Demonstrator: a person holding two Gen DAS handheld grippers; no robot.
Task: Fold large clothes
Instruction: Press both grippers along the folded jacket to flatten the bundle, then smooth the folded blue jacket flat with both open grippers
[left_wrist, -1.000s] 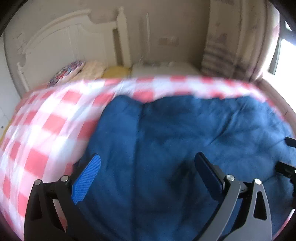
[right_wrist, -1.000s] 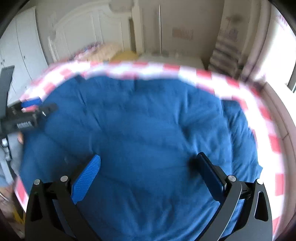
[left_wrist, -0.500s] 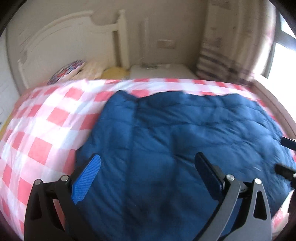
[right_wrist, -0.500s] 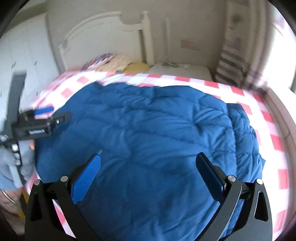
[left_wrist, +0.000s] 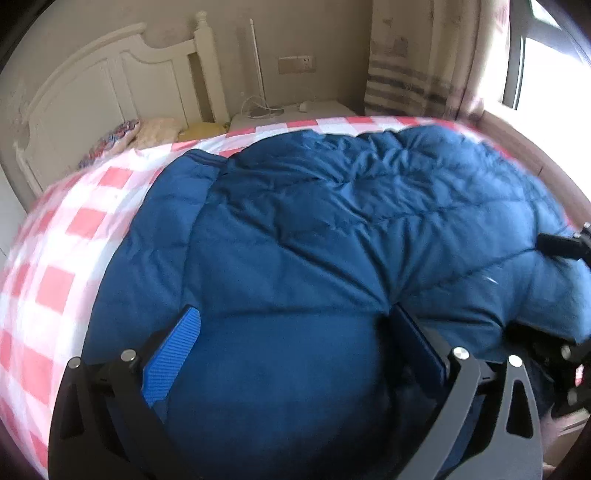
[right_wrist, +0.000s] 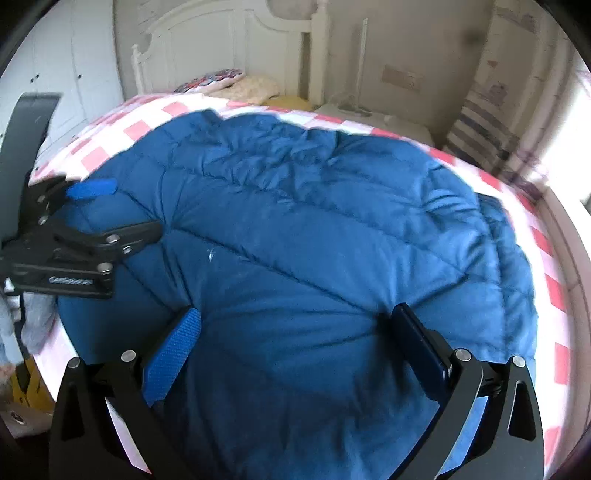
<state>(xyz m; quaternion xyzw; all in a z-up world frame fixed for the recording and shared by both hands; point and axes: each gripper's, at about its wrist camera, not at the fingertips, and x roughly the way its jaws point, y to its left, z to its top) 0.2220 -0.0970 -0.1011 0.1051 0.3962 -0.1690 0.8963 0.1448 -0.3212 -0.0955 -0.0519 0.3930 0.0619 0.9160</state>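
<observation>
- The bed (left_wrist: 55, 280) is covered with a red-and-white checked sheet (right_wrist: 147, 125), which reaches its visible edges on both sides.
- A white headboard (left_wrist: 110, 85) with a post stands at the bed's far end.
- A blue quilted jacket (left_wrist: 332, 240) lies directly on the sheet and covers most of the bed's middle and near part; it is puffy and creased, with stitched seams running across it.
- On the right side of the bed a narrower blue part (right_wrist: 513, 266) lies alongside the main bulk.
- At the head end, against the headboard, lie a patterned pillow (left_wrist: 110, 138), a cream one (left_wrist: 159, 127) and a yellow one (left_wrist: 203, 131), side by side.
</observation>
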